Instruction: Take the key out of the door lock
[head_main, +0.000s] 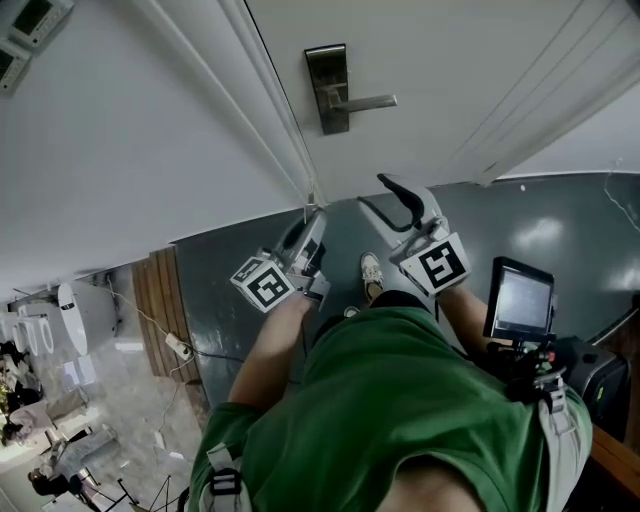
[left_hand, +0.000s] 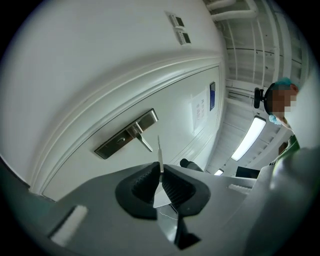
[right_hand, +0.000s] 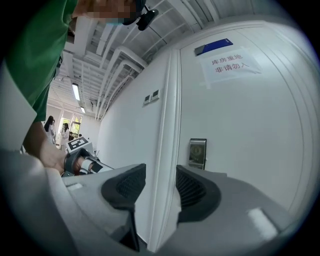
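The metal lock plate (head_main: 328, 88) with its lever handle (head_main: 368, 102) sits on the white door, above both grippers in the head view. No key shows in the plate (left_hand: 120, 137) in the left gripper view. My left gripper (head_main: 312, 222) is held away from the door and is shut on the key (left_hand: 160, 152). The key's thin blade sticks up from between the pads (left_hand: 172, 186). My right gripper (head_main: 385, 203) stands open beside it, with nothing between its jaws. Through them I see the door edge and the lock plate (right_hand: 197, 153).
The white door frame moulding (head_main: 250, 90) runs diagonally left of the lock. A small monitor on a stand (head_main: 520, 300) is at my right. A power strip (head_main: 180, 347) lies on the floor by a wooden panel (head_main: 160, 300). A paper notice (right_hand: 230, 65) hangs on the door.
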